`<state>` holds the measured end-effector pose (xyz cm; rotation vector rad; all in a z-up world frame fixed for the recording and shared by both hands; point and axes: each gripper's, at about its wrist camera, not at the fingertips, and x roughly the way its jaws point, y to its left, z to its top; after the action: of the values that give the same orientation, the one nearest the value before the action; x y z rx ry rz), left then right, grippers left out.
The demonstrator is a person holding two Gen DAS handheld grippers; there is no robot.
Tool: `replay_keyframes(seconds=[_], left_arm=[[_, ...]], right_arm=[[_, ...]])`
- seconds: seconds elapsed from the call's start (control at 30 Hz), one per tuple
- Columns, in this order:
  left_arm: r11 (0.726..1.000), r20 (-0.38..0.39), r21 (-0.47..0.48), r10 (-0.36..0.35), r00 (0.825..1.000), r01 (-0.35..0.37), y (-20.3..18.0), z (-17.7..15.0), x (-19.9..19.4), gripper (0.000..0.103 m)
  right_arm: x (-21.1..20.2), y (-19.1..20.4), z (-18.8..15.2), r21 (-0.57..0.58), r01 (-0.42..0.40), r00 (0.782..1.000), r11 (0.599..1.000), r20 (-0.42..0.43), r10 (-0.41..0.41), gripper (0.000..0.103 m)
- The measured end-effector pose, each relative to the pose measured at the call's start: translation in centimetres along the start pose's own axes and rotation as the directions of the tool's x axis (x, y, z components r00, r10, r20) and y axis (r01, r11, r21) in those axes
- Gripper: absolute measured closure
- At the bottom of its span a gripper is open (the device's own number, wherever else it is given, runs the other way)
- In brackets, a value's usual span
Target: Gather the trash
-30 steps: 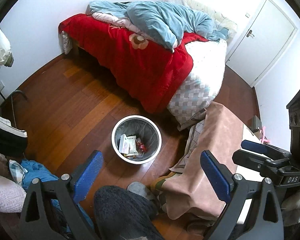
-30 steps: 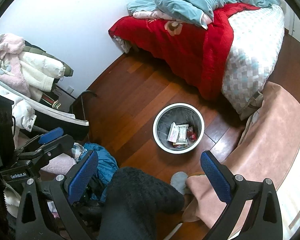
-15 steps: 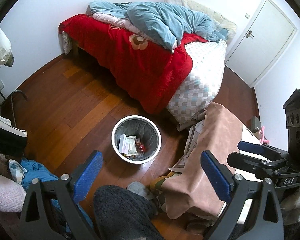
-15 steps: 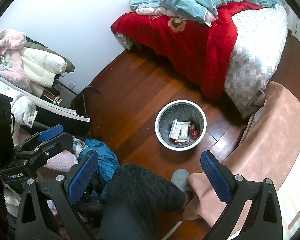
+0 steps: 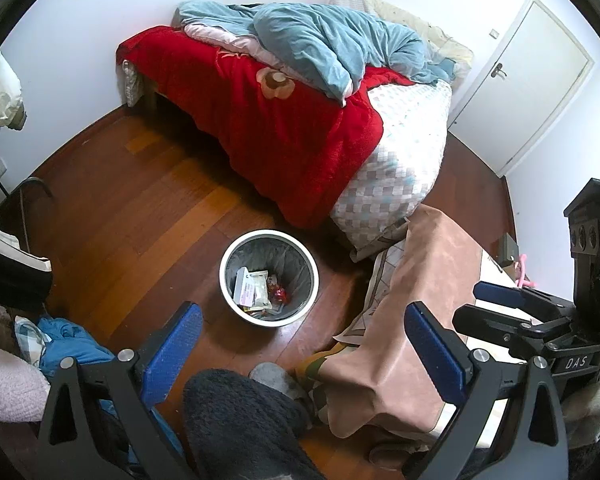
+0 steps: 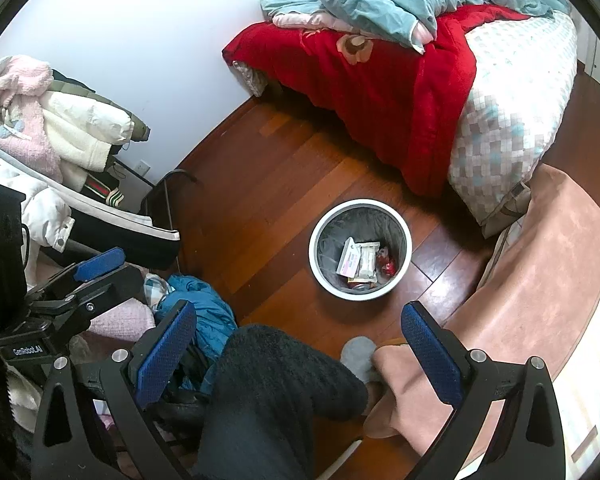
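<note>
both jaws gape wide, empty. trash bin [image 5: 269,278] sits at twelve o'clock ahead of left gripper [image 5: 300,344], eleven o'clock from right gripper [image 6: 298,344]; neither clearly nearer.

This is a bedroom in a home. A bed [image 5: 300,128] stands against the white wall, spread with a red blanket [image 5: 284,128] and a rumpled blue quilt [image 5: 324,40], on a dark wooden floor [image 5: 132,208]. A white door [image 5: 540,76] is shut in the corner. Coats and clothes [image 6: 60,132] are heaped on what may be a rack. A small waste bin [image 5: 269,278] with wrappers inside sits on the floor near the bed.
</note>
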<state>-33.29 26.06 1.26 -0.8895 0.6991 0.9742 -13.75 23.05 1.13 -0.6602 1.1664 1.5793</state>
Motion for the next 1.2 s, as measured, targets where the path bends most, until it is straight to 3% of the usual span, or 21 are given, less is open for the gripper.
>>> replay_keyframes(seconds=[1.2], left_arm=[[1.000, -0.007, -0.005, -0.008, 1.000, 0.008, 0.1, -0.5, -0.4, 0.000]], right_arm=[[-0.9, 1.1, -0.4, -0.044, -0.022, 1.000, 0.999, -0.013, 0.021, 0.000]])
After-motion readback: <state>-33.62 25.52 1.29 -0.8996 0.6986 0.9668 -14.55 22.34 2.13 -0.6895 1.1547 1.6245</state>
